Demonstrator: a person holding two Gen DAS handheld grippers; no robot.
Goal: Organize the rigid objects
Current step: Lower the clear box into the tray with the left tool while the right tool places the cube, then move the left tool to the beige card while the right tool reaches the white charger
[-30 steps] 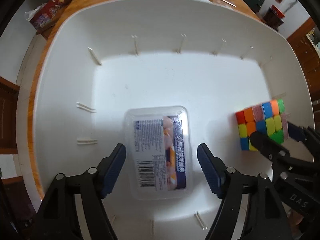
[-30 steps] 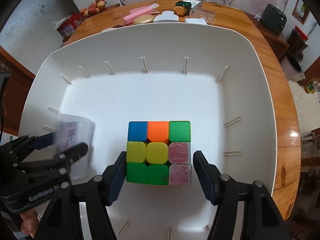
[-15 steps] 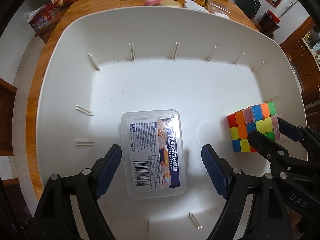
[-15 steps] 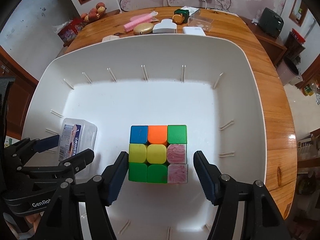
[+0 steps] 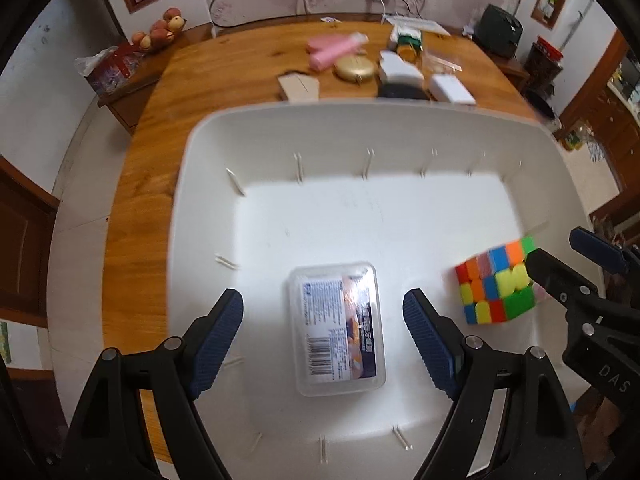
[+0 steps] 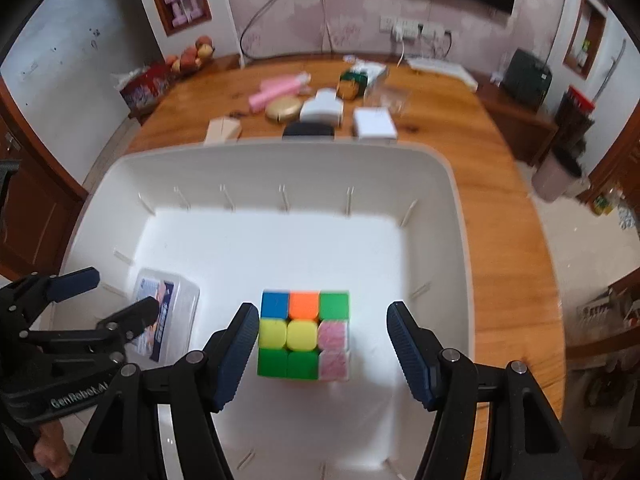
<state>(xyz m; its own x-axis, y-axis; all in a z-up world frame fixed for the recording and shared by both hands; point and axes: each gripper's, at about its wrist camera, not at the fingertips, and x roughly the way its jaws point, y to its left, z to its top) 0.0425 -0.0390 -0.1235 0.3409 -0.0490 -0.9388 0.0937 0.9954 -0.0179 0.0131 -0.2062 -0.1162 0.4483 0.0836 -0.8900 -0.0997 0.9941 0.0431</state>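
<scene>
Now, both your grippers stand spread and empty above the white bin [image 5: 188, 184]; the left gripper [image 5: 324, 336] straddles the clear plastic box [image 5: 338, 330] lying on the bin floor, the right gripper [image 6: 322, 344] the puzzle cube [image 6: 304, 334]; lift straight up, jaws wide, so neither pad nudges them; then look to the wooden table [image 6: 492, 168] beyond for your next piece.
</scene>
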